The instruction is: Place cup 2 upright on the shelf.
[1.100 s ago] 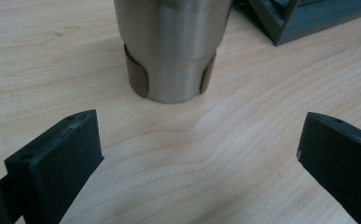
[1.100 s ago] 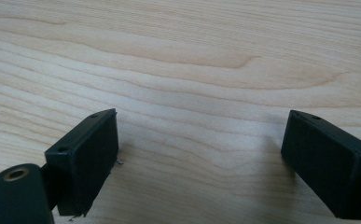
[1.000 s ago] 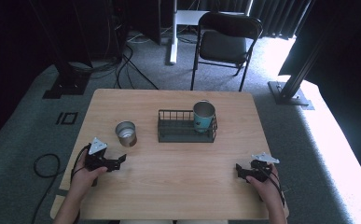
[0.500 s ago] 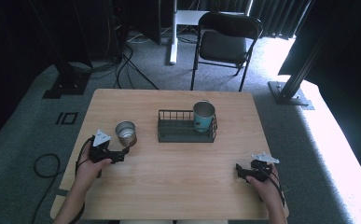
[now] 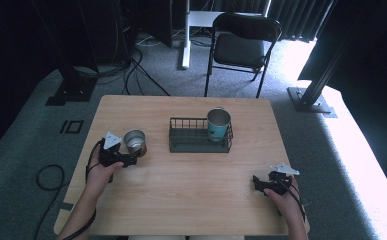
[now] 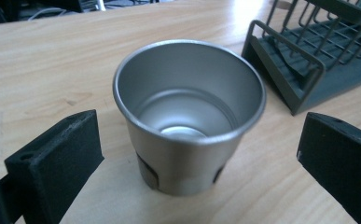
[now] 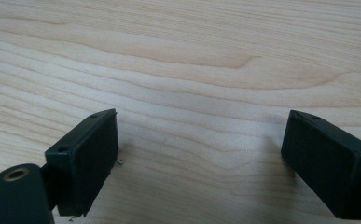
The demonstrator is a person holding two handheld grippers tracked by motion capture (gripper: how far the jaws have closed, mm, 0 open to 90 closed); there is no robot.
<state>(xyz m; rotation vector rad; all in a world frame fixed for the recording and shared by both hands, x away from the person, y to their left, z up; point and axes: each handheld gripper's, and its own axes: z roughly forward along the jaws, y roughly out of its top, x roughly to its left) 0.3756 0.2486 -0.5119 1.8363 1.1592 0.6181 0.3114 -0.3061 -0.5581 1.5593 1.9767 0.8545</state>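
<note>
So far the left tool has its jaws apart around the steel cup, which stands on the desk near the wire rack; nothing is gripped yet. Closing, lifting and probably placing beside the teal cup remain, while the right tool rests open.

Two cups — one rack — one chair.

— Where is the cup?
— On the table, at the left, upright, between the jaws of the left gripper.
— And to the right of it?
— The rack, near the middle, with a second cup in its right end.
— And the right gripper?
— Far right, near the front edge, well apart from the rack.
</note>
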